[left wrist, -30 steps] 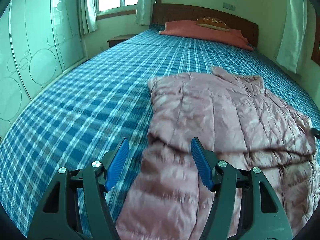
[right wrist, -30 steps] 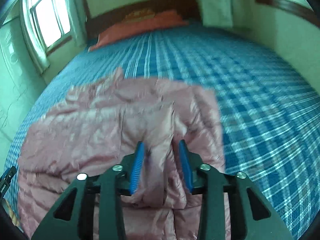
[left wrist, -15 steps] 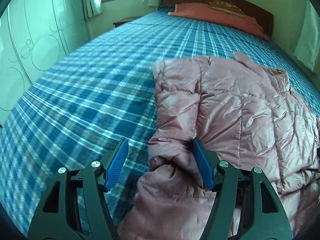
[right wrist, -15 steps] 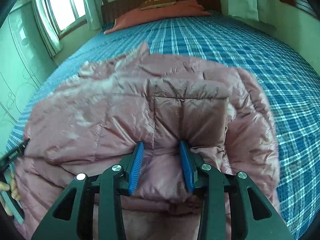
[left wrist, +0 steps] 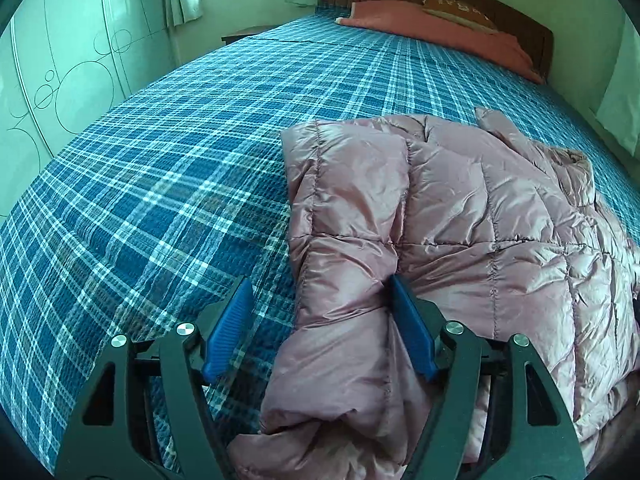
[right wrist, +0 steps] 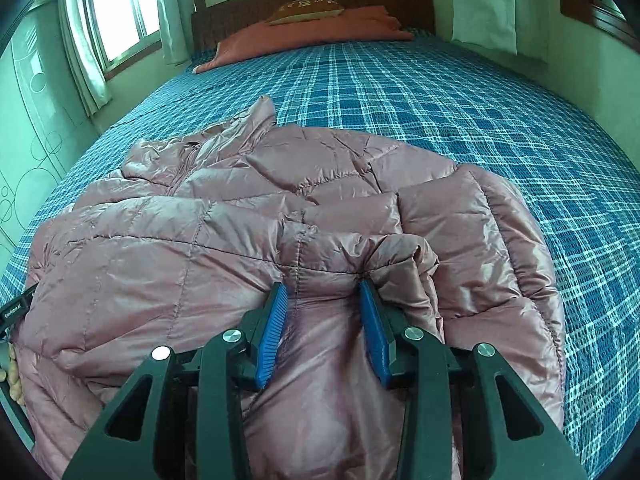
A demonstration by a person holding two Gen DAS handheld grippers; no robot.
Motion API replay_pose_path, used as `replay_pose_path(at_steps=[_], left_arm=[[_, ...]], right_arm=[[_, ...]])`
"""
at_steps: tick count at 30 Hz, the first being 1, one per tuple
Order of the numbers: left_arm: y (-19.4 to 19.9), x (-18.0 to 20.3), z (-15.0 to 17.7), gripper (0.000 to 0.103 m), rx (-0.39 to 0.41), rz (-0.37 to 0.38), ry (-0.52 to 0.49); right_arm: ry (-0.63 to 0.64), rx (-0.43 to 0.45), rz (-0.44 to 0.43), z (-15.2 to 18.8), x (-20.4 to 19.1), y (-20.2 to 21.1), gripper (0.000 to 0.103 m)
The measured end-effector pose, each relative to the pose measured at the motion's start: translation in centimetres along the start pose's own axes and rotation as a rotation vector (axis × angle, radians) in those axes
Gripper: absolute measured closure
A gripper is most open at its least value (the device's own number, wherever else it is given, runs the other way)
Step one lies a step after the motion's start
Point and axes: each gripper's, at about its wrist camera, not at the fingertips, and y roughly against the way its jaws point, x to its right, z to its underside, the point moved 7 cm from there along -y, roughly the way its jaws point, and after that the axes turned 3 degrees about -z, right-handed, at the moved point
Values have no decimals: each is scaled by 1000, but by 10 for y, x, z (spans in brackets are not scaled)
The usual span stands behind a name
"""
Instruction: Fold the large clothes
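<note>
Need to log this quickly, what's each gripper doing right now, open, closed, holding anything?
Left gripper: jaws opening, pink jacket edge between them, not pinched.
Right gripper: shut on a fold of the jacket.

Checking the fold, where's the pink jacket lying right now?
The jacket lies on the plaid bed near its foot, collar toward the pillows, with both grippers at its near edge.

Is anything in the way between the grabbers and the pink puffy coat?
No. The right gripper already pinches the pink jacket. The left gripper is opening with the jacket's edge between its fingers. Only the plaid bedspread lies nearby.
</note>
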Motion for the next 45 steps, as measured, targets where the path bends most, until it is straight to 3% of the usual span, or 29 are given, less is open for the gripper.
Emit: replay_pose_path(at_steps=[3, 7, 9, 13, 20, 24, 29, 34, 45], left_arm=[[7, -2, -1, 32, -4, 5, 4], [31, -20, 6, 32, -11, 32, 35], [47, -38, 18, 27, -11, 47, 53], [76, -73, 51, 24, -21, 64, 83], [129, -141, 138, 24, -79, 63, 148], [160, -160, 179, 24, -101, 129, 218], [189, -167, 220, 24, -118, 228, 328], [208, -166, 250, 24, -144, 343, 430], [236, -163, 287, 24, -143, 462, 572]], right_arm=[[1, 18, 0, 0, -2, 12, 64], [-18, 36, -30, 10, 1, 47, 42], [-30, 52, -35, 22, 9, 73, 37], [-120, 28, -41, 61, 48, 122, 37], [-258, -5, 3, 147, 117, 190, 37], [-329, -36, -12, 196, 137, 220, 37], [-383, -45, -56, 244, 141, 246, 37], [-494, -48, -168, 283, 141, 266, 37], [-587, -37, -346, 319, 115, 290, 36]])
